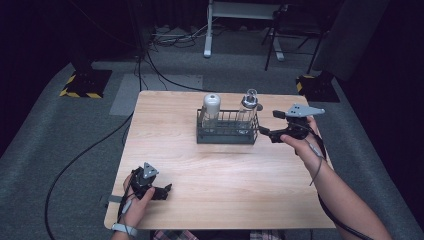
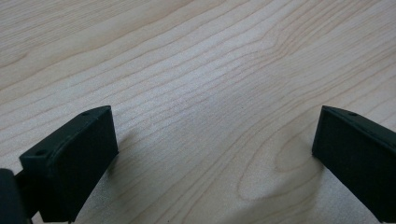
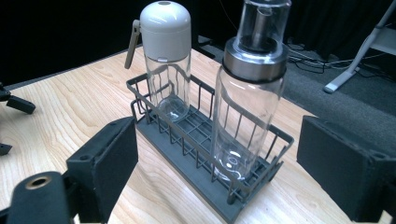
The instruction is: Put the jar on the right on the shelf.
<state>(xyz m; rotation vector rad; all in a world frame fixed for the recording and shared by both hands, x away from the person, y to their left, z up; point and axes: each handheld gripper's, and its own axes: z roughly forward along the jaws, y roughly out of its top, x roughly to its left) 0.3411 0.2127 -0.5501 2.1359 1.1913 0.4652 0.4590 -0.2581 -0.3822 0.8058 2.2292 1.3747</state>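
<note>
Both clear glass bottles, the white-capped one [image 3: 164,65] and the steel-collared one [image 3: 250,93], sit upright in the dark wire rack [image 3: 205,140] mid-table, nothing grabbed yet: right gripper [image 1: 266,132] hangs beside it, jaws apart and empty, left gripper [image 1: 165,190] idles released.

Matt wood table [image 1: 210,170], dark wire rack [image 3: 187,135], clear glossy bottles w/ steel collar [image 3: 254,58].

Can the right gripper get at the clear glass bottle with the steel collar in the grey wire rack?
Probably yes: right gripper is open facing the bottle, nothing between.
</note>
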